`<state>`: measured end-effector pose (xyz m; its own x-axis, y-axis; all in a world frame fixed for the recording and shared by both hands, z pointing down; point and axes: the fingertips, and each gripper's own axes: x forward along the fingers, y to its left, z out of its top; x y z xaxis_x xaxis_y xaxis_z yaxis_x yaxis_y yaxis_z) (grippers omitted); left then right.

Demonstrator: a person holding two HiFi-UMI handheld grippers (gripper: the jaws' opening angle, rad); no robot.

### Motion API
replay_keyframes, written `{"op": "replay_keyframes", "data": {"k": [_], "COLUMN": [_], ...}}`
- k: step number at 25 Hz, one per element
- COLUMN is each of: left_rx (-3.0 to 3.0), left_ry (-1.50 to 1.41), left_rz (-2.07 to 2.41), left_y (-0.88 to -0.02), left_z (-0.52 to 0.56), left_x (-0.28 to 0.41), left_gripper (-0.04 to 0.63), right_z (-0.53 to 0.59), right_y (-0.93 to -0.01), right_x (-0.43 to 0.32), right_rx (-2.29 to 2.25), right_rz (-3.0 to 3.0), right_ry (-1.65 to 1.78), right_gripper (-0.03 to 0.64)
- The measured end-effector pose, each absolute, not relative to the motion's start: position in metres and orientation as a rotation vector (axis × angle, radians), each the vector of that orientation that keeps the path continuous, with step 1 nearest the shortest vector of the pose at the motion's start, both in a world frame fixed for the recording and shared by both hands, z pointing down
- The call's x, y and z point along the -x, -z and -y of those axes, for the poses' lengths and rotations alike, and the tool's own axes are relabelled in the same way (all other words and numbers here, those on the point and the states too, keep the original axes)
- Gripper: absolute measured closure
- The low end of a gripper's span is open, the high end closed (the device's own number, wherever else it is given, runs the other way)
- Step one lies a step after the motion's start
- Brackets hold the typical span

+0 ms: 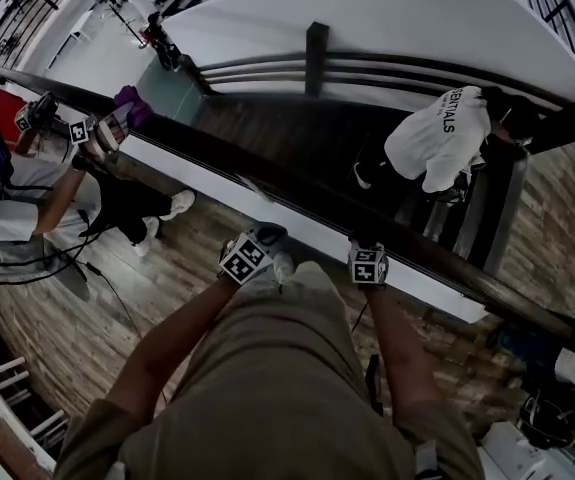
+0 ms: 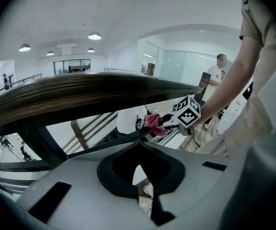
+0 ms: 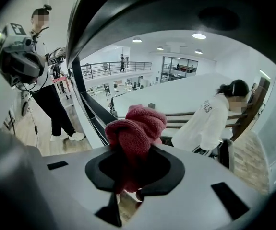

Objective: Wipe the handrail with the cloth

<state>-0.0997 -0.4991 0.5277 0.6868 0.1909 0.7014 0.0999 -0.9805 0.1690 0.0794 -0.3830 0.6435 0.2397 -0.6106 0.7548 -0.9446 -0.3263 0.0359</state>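
right gripper [image 3: 128, 186] jaws clamp a bunched red cloth [image 3: 135, 133], dark handrail [image 3: 97, 111] just behind it

Khaki short-sleeved shirt [image 1: 277, 368] — left tool [image 1: 270, 234] and right tool [image 1: 364, 240] are grey, square-marked.

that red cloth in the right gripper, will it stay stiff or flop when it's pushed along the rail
Probably floppy: the cloth bunches in soft folds above the right gripper, so it should mould over the handrail. Likely light, as the bunch stands up unsupported. Its fuzzy knit looks grippy rather than slippery.
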Motion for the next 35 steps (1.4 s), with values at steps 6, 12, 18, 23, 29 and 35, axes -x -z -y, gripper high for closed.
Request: {"op": "replay_keyframes", "data": {"k": [6,12,18,23,29,35], "left_rx": [-2.766,-2.751,-2.718,-2.717,-2.736,-2.734], "left_ry": [-1.207,-1.219,-1.213,-1.231,-1.233,-1.284], "left_rz": [-0.177,-0.087,-0.109,-0.187,-0.302,-0.396], "left_y": [-0.52,-0.52,-0.525,-0.531,-0.538,-0.548], "left_z": [0.504,0.53,0.56,0.592,0.651,0.702], "left_x": [0.109,0.118,0.131,0.146,0.173,0.202], "left_gripper": [0.578,0.578,0.578,0.578,0.578,0.578], "right_z": [0.408,0.459,0.506,0.543,0.607,0.668], "right_y": [-0.643,-0.646,-0.648,-0.649,-0.645,-0.648], "right_x": [-0.059,-0.032,-0.005,0.018,0.05,0.08], "right_rx": [-1.943,-1.823,-1.771,-1.784,-1.818,-1.872], "right_rz": [1.497,1.605,1.625,1.6,1.564,1.567], "right_ry": [-0.887,-0.844,-0.828,-0.812,-0.819,-0.806], "right_gripper": [0.528,0.528,0.528,0.528,0.528,0.528]}}
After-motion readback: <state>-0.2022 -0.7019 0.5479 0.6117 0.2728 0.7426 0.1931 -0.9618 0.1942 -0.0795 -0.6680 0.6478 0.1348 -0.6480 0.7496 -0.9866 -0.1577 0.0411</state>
